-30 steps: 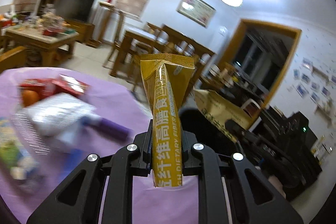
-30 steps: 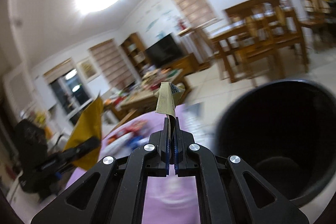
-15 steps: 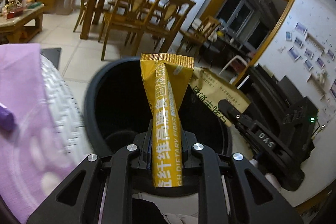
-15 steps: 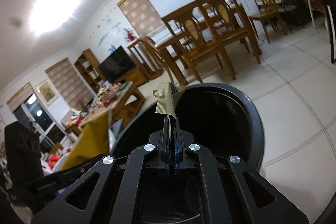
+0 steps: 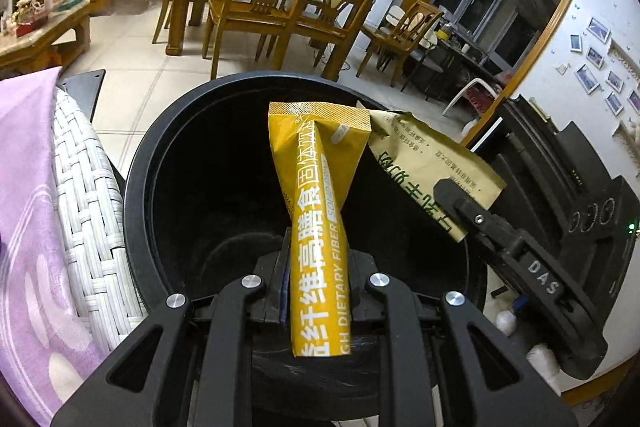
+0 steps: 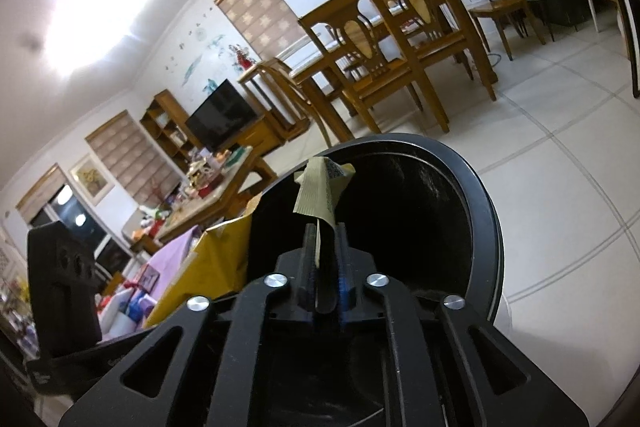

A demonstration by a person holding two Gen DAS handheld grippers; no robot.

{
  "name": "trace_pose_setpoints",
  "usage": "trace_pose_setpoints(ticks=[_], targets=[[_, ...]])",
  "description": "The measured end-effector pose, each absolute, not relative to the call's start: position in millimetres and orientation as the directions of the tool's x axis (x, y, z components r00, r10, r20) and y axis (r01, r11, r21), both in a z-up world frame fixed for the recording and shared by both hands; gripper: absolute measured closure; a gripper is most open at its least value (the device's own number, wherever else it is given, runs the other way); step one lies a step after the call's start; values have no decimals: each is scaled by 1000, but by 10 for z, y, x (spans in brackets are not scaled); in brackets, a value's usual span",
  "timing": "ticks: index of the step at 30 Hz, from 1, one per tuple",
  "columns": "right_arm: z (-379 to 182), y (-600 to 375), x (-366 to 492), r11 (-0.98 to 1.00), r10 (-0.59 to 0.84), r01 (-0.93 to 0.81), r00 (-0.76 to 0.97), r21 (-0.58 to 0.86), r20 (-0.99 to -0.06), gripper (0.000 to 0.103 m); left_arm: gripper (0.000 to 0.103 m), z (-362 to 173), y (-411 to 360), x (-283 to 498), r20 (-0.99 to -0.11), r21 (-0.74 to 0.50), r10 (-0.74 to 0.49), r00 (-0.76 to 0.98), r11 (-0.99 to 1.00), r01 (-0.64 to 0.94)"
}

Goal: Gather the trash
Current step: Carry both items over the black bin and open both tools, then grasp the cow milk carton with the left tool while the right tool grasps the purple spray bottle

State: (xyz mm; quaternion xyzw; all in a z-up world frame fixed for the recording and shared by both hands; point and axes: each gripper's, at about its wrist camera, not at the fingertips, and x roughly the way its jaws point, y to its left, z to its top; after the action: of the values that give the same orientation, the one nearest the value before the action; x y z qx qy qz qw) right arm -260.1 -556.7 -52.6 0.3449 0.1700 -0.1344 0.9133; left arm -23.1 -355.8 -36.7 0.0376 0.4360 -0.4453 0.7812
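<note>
Both wrappers hang over the mouth of the black trash bin (image 5: 160, 163), so the drop turns on each one sitting above the dark opening and not above the rim. The left tongs (image 5: 318, 279) are clamped on a yellow fiber sachet (image 5: 320, 211); its long axis runs straight out along the tongs, over the middle of the bin, flared top pointing toward the far rim. The right tongs (image 6: 326, 267) hold a beige wrapper (image 6: 320, 195), but here the jaws stand slightly apart: the wrapper's lower edge lies against the left finger (image 6: 308, 263) while a gap shows on the other side, so I judge the grip is loosening, and whether it is pinched at all I cannot tell. That wrapper rises from the tongs toward the bin's far wall, inside the rim. The left wrist view alone shows the beige wrapper (image 5: 428, 167) broadside, printed and creased, reaching in from the bin's right rim and lying just beside the yellow sachet, with the right tongs (image 5: 472, 215) above that rim. The right wrist view alone shows the gap at its own jaws, and the yellow sachet (image 6: 208, 267) from behind at the bin's left side. Each hand is equally placed; letting go should suffice for either.
</note>
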Motion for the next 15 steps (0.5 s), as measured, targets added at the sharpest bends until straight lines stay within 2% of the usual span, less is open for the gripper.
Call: trace_pose_setpoints(ticks=[1,2,3,5,6,10,13,15], targets=[[-517,-5559,-2600,726,-130,361,908,585,-399,84,82,-369,-3553,-243,-716,-328,-661,224,602,728],[-504,-5566,-2610,728,-133,361,909,583,-396,77,81,-367,-3546,-261,-715,-328,-661,225,603,727],[-490,-5550,-2614,729,-141,362,910,581,-390,68,75,-361,-3544,-262,-714,-328,-662,227,603,727],[-450,-5565,-2645,728,-154,363,913,582,-377,55,47,-310,-3531,-288,-706,-320,-665,242,605,729],[-446,-5573,-2666,727,-159,362,915,583,-371,54,25,-292,-3515,-294,-701,-318,-667,251,608,728],[-444,-5561,-2703,733,-164,347,925,585,-342,54,17,-184,-3360,-328,-666,-314,-683,300,621,718],[-418,-5525,-2727,741,-167,331,934,584,-317,36,13,-139,-3232,-313,-663,-332,-686,299,628,704],[-383,-5489,-2742,746,-169,316,941,587,-292,14,6,-97,-3133,-320,-670,-323,-671,317,649,689]])
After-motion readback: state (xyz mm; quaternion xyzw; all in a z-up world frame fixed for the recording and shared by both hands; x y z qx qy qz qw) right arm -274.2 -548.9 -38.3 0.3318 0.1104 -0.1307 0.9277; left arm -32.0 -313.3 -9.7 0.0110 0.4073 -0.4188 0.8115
